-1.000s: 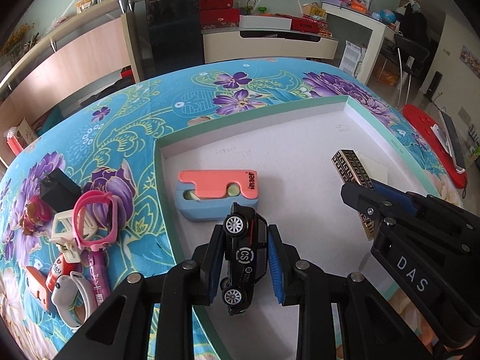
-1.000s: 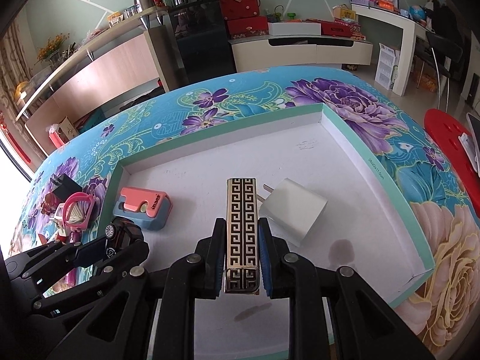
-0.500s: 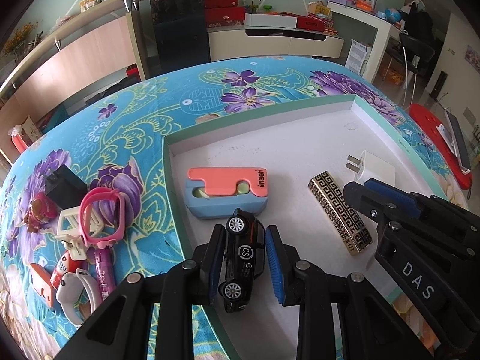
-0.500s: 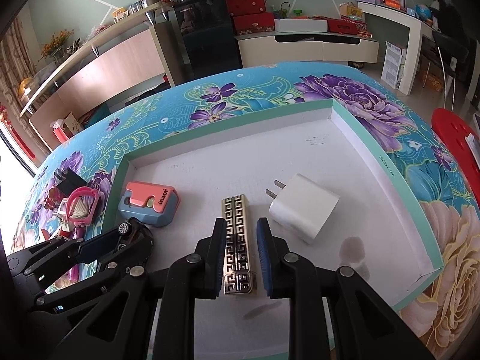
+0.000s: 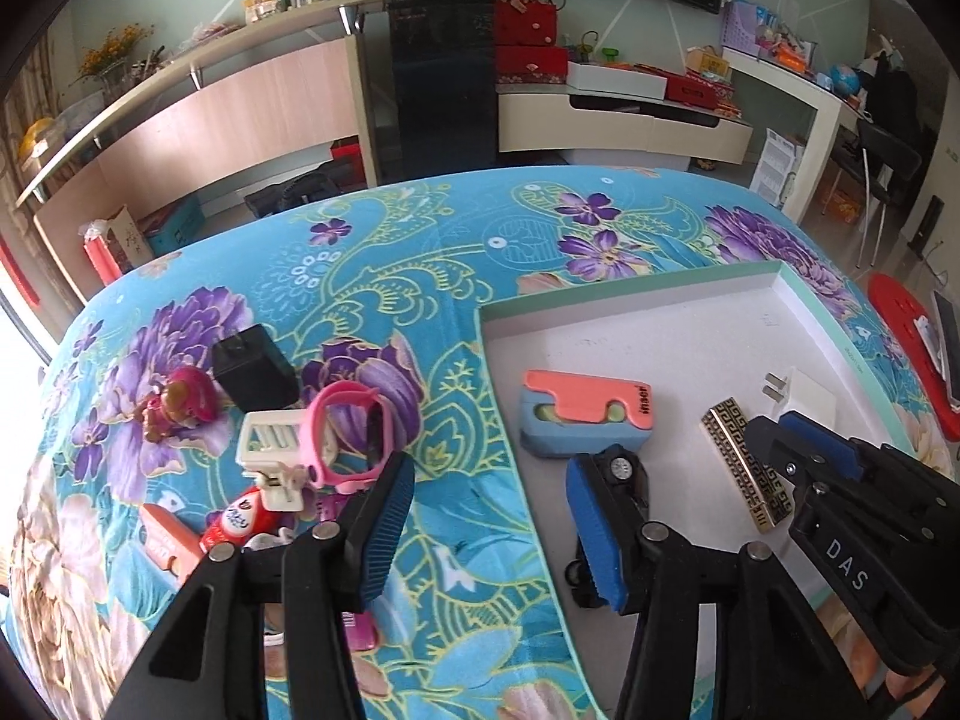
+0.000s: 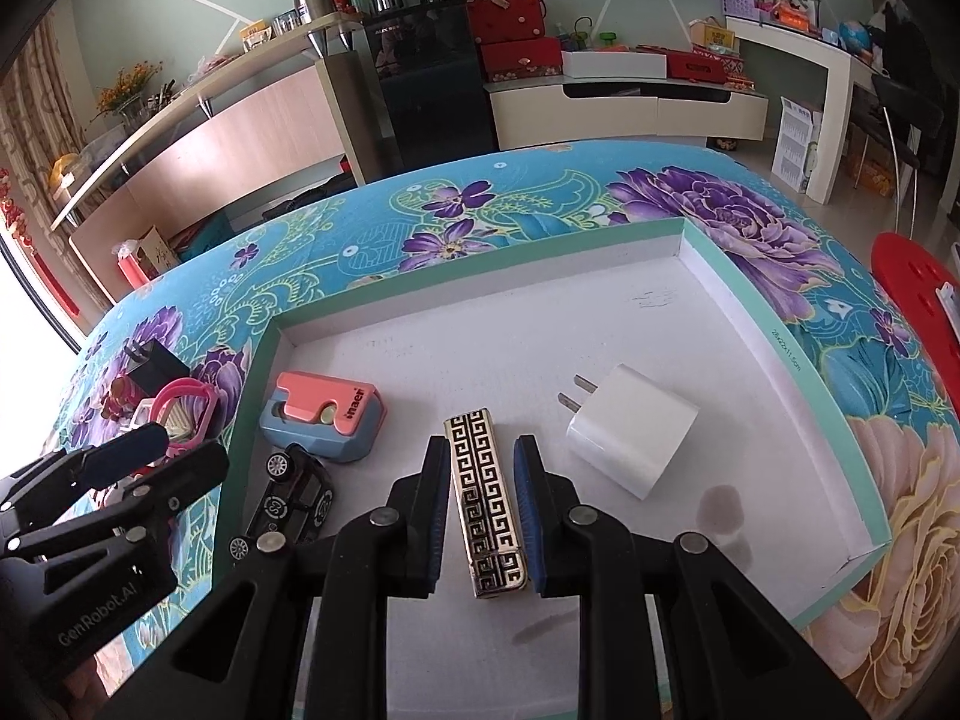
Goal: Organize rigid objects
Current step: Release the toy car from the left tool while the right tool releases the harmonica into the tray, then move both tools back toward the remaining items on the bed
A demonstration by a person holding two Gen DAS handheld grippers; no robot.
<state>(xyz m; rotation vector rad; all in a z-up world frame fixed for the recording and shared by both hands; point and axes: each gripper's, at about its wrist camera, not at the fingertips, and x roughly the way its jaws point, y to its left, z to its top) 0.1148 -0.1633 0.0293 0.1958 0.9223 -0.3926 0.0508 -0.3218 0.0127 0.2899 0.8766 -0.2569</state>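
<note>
The left gripper (image 5: 489, 525) straddles the tray's left rim (image 5: 510, 438), its jaws opening with only tablecloth between them; the black toy car (image 6: 291, 501) lies just inside that rim, behind the right pad. The right gripper (image 6: 483, 525) stands narrow around the patterned lighter (image 6: 489, 516), slim gaps on both sides, so no grip shows. The white charger (image 6: 630, 438) and pink-blue case (image 6: 324, 417) flank it; the tray's far half lies bare.

hand-held gripper (image 6: 483, 516) | black frame | blue ribbed pads | silver screws | "DAS", "GenRobot.AI"
</note>
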